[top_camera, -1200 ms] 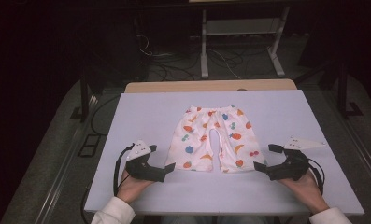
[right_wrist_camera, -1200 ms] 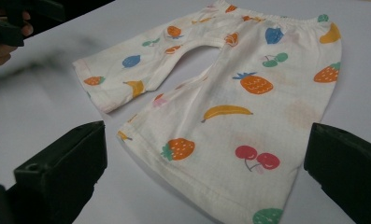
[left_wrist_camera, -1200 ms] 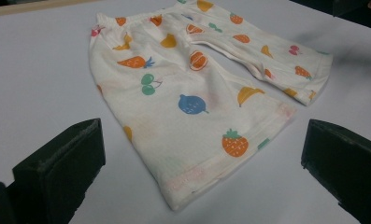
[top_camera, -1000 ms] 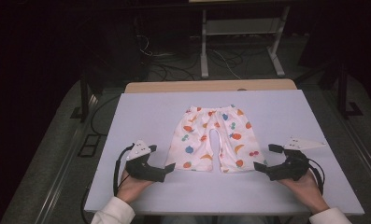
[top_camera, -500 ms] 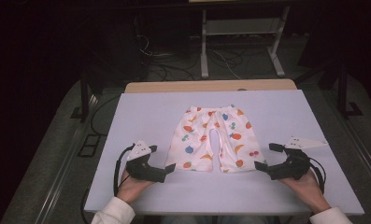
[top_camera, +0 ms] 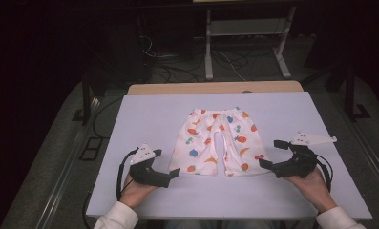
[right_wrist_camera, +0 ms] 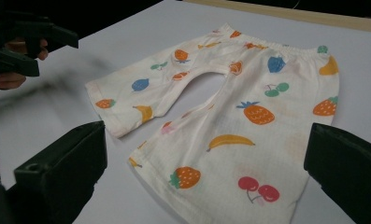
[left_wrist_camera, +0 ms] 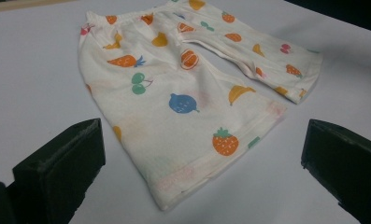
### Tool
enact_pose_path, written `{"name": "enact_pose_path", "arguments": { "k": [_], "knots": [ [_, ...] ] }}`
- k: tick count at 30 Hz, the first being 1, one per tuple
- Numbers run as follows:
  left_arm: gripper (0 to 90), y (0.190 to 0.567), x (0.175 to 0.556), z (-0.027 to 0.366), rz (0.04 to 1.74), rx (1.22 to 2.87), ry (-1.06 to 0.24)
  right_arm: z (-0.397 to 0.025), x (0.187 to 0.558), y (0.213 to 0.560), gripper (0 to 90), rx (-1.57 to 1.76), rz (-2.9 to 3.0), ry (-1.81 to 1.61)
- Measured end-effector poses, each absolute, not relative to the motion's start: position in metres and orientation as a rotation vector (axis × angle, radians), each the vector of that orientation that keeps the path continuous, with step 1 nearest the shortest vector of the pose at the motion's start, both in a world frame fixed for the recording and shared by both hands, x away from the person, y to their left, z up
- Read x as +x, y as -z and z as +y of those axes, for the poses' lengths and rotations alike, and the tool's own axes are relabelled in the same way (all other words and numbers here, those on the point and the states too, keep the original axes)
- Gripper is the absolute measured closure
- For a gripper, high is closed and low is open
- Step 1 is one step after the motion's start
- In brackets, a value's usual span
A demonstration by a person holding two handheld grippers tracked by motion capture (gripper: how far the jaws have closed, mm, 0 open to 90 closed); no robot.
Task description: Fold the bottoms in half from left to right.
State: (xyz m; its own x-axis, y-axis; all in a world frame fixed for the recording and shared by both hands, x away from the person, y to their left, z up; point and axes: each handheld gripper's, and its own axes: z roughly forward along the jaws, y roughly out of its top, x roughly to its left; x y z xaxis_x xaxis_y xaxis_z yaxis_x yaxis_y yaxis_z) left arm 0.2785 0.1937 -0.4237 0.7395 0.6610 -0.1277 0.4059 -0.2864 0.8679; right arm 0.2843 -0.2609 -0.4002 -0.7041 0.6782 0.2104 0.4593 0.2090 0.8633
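Holding both sets of fingers spread wide and empty: my left gripper (top_camera: 173, 174) sits just off the left leg hem of the fruit-print shorts (top_camera: 217, 141), my right gripper (top_camera: 268, 153) just off the right hem. Shorts lie flat mid-tabletop (top_camera: 144, 119), waistband on the far side, both hems toward me.

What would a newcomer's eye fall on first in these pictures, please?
Probably the fruit-print shorts, spread flat in the middle of the pale table, waistband away from the person. Next, the two black grippers: the left gripper and the right gripper, jaws open, each just outside a leg hem.
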Motion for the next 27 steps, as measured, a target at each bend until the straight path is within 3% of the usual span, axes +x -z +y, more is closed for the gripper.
{"name": "enact_pose_path", "arguments": {
  "k": [27],
  "knots": [
    [0.0, 0.422, 0.279, 0.198, 0.834, 1.907, -0.334, -0.234, 0.314, 0.389, 0.0, 1.058, 2.328, -1.481]
  ]
}}
